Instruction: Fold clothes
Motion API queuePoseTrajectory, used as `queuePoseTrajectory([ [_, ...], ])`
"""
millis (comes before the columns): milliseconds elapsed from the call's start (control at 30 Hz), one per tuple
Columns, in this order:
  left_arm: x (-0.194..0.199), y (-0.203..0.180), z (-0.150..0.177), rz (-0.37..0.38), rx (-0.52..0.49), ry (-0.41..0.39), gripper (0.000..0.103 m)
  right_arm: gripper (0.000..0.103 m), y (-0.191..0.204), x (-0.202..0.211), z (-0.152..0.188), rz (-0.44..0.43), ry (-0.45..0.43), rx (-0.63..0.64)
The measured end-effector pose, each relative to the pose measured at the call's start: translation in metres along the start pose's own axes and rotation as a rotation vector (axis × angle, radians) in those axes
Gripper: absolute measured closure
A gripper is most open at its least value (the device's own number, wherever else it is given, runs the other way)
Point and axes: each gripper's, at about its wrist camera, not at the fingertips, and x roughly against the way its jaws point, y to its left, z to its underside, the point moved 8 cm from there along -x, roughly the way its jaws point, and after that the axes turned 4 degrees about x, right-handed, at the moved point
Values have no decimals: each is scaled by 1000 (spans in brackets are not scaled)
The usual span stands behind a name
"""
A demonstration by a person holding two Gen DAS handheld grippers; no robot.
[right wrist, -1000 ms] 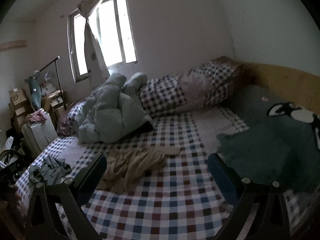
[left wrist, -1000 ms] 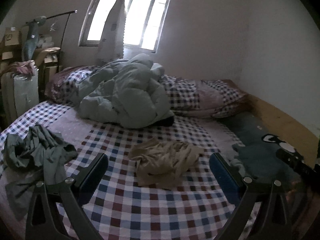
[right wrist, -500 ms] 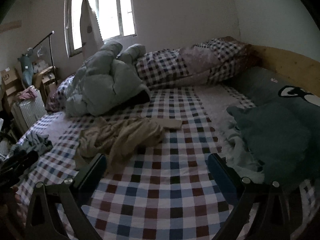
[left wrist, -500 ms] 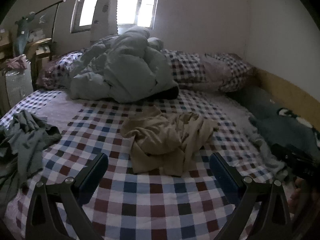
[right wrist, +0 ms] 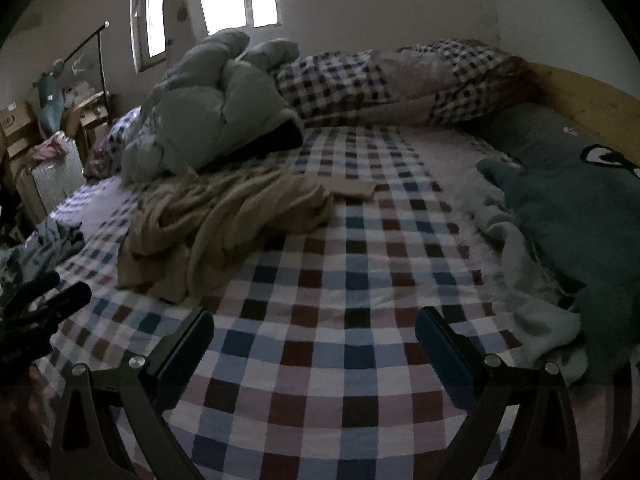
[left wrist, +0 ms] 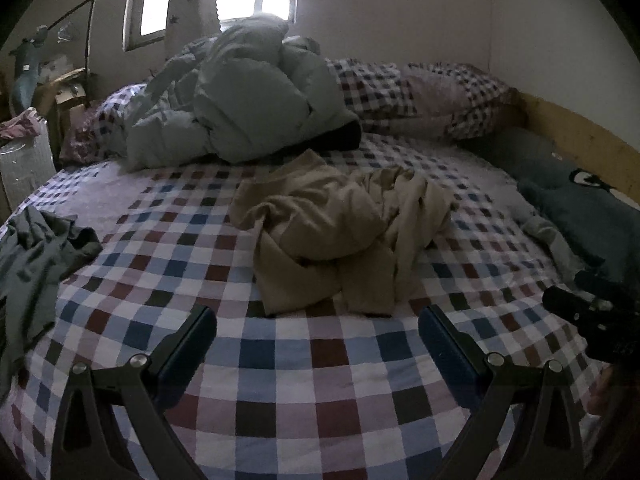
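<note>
Crumpled beige cotton garment lies mid-bed on the blue, maroon and white checked sheet; no readable writing anywhere. Left gripper hovers just short of it, jaws wide apart and empty. Right gripper likewise gapes over bare sheet. A grey-green rumpled garment lies left, a pale puffy duvet behind.
</note>
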Motion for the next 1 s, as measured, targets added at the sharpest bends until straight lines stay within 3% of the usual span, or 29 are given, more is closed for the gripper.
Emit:
queuePoseTrajectory([
  [367,-26,0,27,-16,12,94,1,0,1,-35,19,19,72,16],
  [1000,-41,0,41,-51,9,121,0,0,5,-59,44,13,151,13],
])
